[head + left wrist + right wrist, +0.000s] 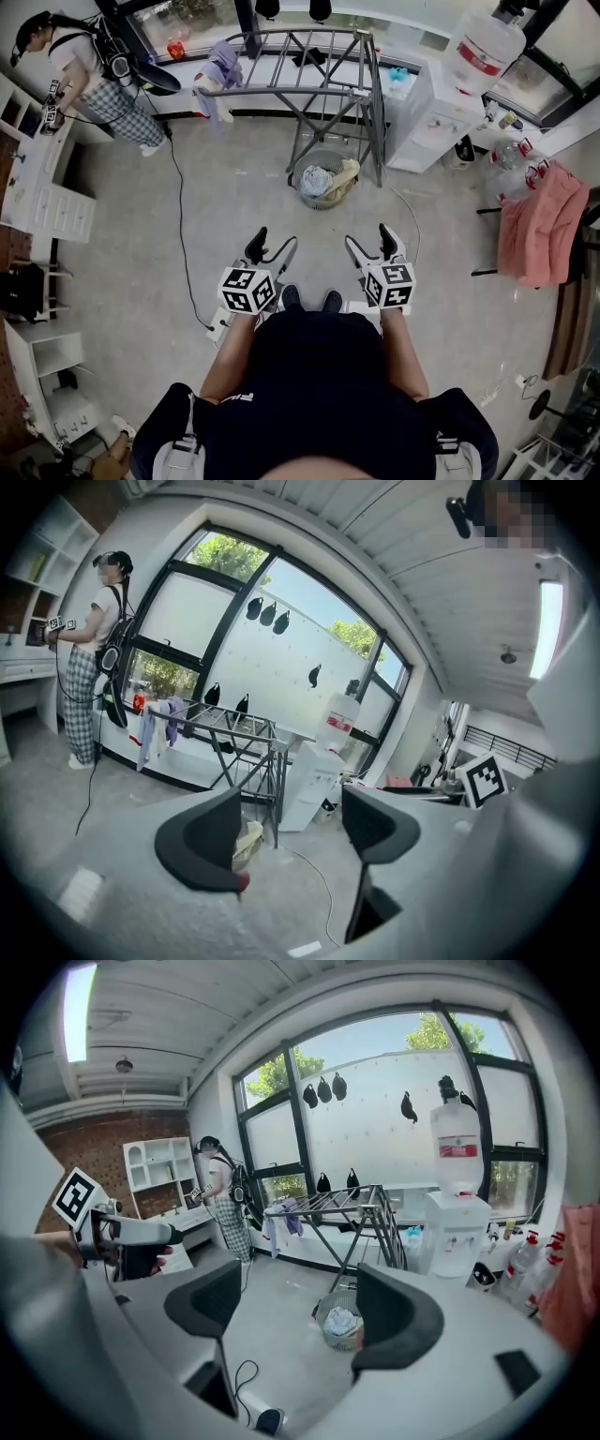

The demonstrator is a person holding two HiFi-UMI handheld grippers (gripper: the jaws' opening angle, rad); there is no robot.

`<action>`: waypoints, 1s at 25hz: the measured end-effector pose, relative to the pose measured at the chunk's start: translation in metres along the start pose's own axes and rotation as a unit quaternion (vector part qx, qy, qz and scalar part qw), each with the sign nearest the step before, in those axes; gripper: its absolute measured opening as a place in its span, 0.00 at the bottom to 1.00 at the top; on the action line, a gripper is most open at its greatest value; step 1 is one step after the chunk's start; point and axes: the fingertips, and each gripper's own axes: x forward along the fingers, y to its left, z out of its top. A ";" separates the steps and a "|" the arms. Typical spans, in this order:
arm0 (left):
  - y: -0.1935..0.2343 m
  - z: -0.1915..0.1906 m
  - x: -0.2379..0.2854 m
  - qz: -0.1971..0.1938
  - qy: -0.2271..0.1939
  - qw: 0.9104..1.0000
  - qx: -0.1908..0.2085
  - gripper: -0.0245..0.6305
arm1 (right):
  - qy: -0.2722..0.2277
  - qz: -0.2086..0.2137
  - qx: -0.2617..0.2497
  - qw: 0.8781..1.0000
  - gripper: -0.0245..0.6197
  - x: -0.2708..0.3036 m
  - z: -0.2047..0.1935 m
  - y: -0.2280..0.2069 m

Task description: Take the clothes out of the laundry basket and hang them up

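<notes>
The round laundry basket [323, 183] stands on the floor at the foot of the grey drying rack [309, 66], with light clothes heaped inside. A purple and white garment [220, 70] hangs on the rack's left end. My left gripper [272, 248] and right gripper [372, 242] are held side by side in front of me, well short of the basket, both open and empty. In the right gripper view the basket [342, 1324] shows between the jaws of the gripper [305, 1312]. In the left gripper view the gripper [286, 832] has its left jaw half hiding the basket [248, 841].
A white water dispenser [427, 108] stands right of the rack. A pink cloth [539, 225] hangs over a stand at the far right. A person [103, 75] stands at the back left near white shelves [47, 206]. A black cable [183, 234] runs across the floor.
</notes>
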 end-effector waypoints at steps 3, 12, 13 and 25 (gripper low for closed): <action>0.008 0.000 -0.003 0.003 0.000 1.000 -0.002 0.53 | 0.001 -0.002 0.003 1.000 0.62 0.001 -0.001 0.004; 0.036 -0.009 -0.006 -0.016 0.011 1.000 -0.016 0.53 | 0.015 -0.016 0.011 1.000 0.62 0.014 -0.012 0.020; 0.040 -0.010 -0.004 -0.018 0.013 1.000 -0.016 0.53 | 0.017 -0.017 0.012 1.000 0.62 0.018 -0.014 0.021; 0.082 -0.026 0.036 0.006 0.063 0.998 -0.030 0.53 | 0.064 -0.006 0.018 0.998 0.61 0.086 -0.033 -0.011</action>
